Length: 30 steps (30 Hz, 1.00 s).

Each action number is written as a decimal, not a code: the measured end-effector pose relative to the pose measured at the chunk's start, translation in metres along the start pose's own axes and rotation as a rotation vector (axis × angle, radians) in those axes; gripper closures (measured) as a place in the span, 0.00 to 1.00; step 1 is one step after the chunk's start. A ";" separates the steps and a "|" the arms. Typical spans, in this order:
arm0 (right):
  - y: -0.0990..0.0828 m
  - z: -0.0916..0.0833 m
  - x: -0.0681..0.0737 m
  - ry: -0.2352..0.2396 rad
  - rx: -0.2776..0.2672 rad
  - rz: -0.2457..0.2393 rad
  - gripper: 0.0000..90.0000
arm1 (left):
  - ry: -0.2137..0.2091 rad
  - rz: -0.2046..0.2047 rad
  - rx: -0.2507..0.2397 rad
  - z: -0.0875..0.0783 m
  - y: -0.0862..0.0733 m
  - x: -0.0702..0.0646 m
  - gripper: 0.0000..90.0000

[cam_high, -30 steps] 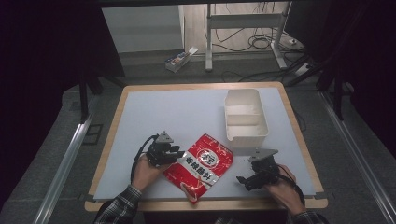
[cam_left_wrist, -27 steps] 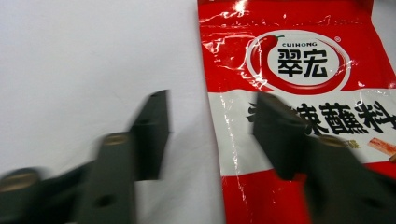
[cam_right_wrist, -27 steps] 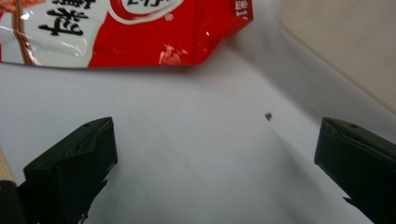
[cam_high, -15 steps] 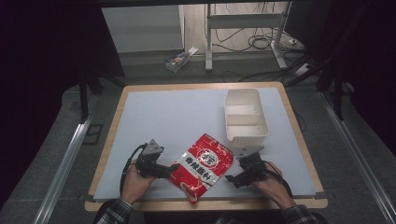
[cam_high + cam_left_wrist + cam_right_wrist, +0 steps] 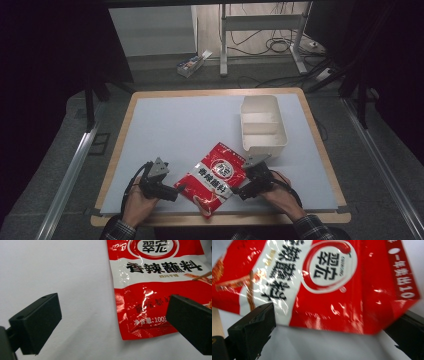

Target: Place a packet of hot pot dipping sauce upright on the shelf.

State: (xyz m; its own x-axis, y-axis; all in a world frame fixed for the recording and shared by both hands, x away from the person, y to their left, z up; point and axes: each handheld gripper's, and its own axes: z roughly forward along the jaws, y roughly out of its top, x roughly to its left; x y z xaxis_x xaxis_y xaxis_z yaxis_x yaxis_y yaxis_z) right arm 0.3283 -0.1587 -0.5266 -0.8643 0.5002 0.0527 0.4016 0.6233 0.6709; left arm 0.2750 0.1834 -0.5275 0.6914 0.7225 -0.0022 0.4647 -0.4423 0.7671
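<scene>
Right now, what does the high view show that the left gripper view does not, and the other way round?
High view: the white bin with its divider behind the packet, the wooden table edge, both hands, and the right gripper at the packet's right side.

Left gripper view: the packet's small print and its crinkled lower corner, close between wide-open black jaws that have just been opening; nothing is gripped.

Both: the red packet flat on the white mat, and the left gripper.
</scene>
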 end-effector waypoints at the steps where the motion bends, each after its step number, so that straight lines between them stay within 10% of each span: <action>1: 0.003 0.001 0.001 0.006 -0.006 -0.007 0.00 | 0.004 -0.001 0.001 -0.001 0.000 0.000 0.00; 9: 0.023 0.015 0.015 0.016 0.014 -0.011 0.03 | -0.011 -0.026 -0.003 -0.005 -0.003 -0.003 0.00; 26: 0.043 0.037 0.017 -0.034 0.010 0.018 0.90 | -0.035 -0.038 -0.001 -0.007 -0.003 -0.004 0.02; 30: 0.043 0.033 0.012 0.018 -0.020 0.087 0.99 | -0.040 -0.049 -0.001 -0.007 -0.003 -0.004 0.02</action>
State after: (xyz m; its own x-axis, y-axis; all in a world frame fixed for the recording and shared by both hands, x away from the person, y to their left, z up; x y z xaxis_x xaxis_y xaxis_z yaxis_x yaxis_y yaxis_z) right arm 0.3452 -0.1060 -0.5211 -0.8317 0.5410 0.1249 0.4697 0.5654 0.6781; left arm 0.2671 0.1855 -0.5253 0.6892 0.7216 -0.0654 0.4983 -0.4065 0.7658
